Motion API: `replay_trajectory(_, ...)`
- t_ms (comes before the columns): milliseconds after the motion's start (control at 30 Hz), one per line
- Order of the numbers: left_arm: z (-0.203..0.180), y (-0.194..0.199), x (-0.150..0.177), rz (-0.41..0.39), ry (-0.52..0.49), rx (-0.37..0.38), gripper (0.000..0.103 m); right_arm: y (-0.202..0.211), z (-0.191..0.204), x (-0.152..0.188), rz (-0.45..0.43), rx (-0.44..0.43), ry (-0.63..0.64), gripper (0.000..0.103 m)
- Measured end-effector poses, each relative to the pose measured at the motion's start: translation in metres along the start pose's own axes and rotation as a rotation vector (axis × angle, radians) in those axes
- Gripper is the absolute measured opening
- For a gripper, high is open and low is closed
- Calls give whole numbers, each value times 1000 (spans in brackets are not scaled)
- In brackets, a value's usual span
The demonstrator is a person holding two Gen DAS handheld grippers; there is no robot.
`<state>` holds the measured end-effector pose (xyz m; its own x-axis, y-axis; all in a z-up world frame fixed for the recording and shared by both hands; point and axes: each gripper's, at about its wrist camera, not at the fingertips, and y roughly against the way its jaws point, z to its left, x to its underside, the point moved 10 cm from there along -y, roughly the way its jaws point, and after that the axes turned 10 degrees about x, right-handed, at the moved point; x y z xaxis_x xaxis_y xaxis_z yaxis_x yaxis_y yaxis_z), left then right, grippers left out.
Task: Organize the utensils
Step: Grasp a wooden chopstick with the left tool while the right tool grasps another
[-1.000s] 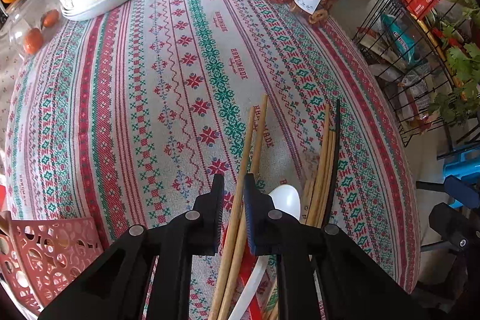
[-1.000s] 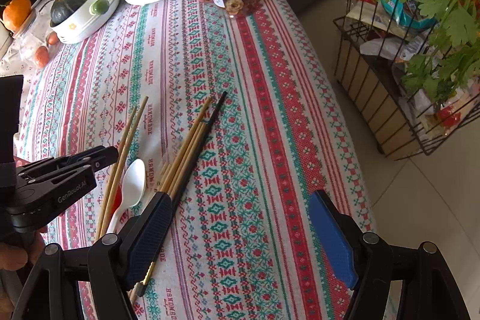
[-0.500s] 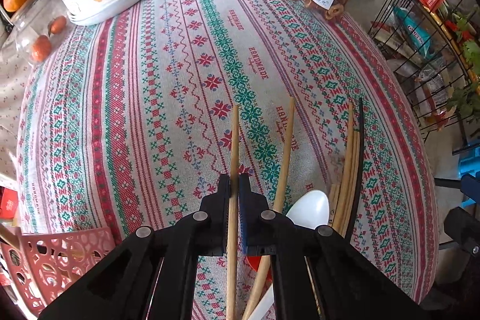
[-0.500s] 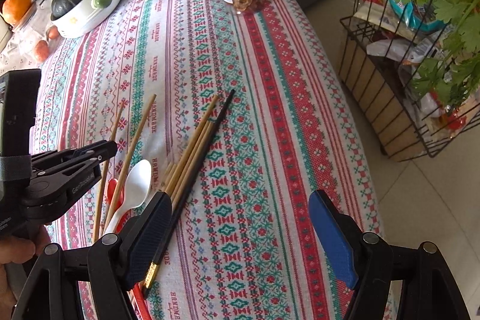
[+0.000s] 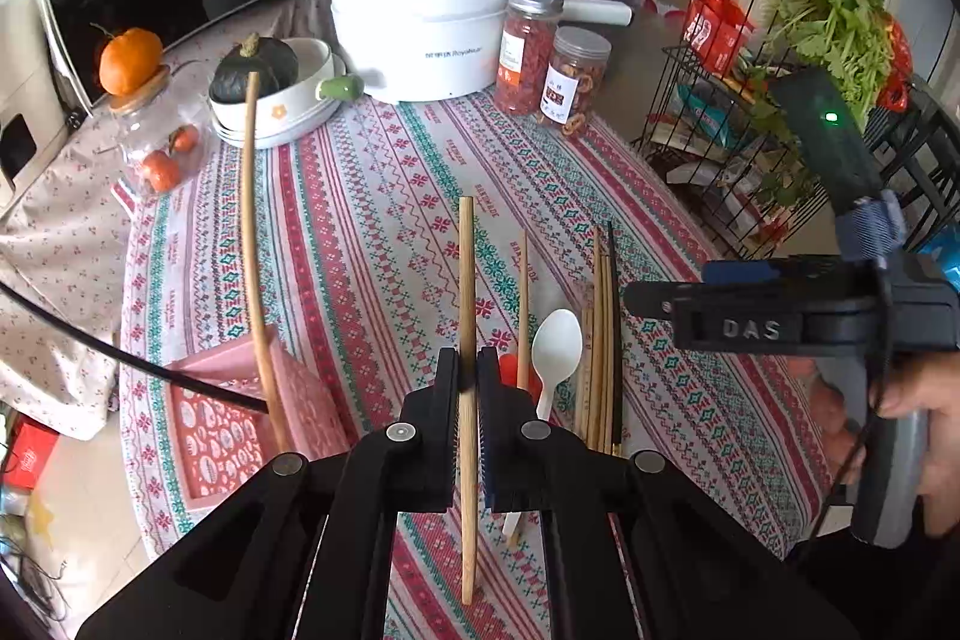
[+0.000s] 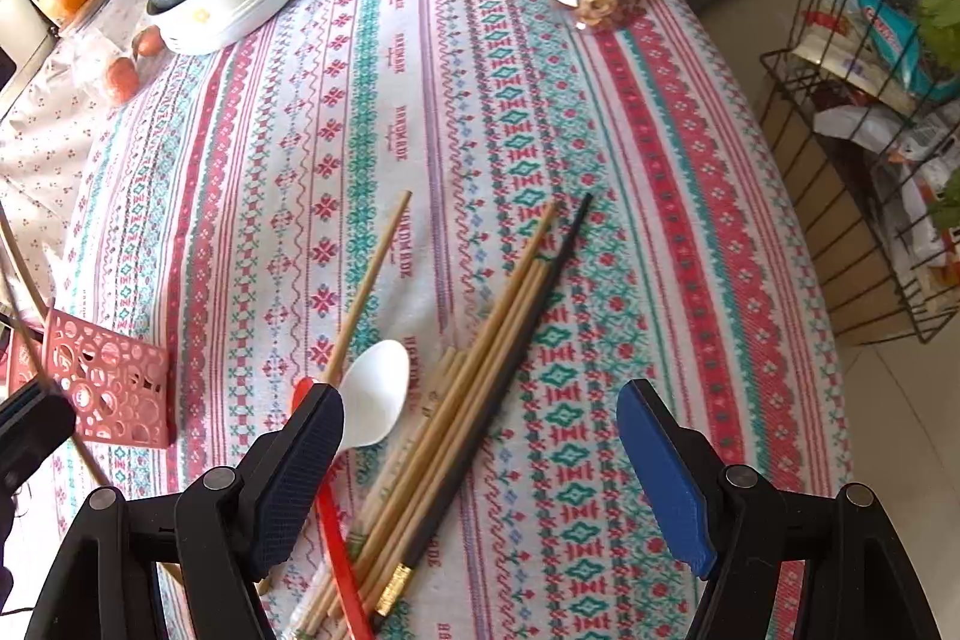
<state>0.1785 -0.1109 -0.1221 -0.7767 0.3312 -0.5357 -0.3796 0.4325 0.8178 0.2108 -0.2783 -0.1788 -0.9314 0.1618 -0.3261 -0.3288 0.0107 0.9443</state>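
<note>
Your left claw (image 5: 468,370) is clamped on one wooden chopstick (image 5: 467,280); your right claw (image 6: 480,436) stands wide open, holding nothing.

The gripped chopstick hangs clear above the tablecloth (image 5: 372,220). Remaining chopsticks (image 6: 480,358) and the white spoon (image 6: 375,394) lie under your right claw. The pink basket (image 5: 240,424) sits near left, at the table edge. The middle of the table is bare cloth.

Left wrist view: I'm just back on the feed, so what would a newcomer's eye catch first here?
The left hand-held gripper, shut on a single wooden chopstick held clear of the striped tablecloth. To its right lies the pile still to sort: bamboo chopsticks, one black chopstick and a white spoon, with the right hand-held gripper open above them. The pink basket sits lower left, one chopstick standing in it.
</note>
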Motion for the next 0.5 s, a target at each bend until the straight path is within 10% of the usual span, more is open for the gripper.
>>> replay_trajectory(500, 37, 78, 34, -153, 66, 43, 5, -61, 59, -14, 93, -83, -20, 41)
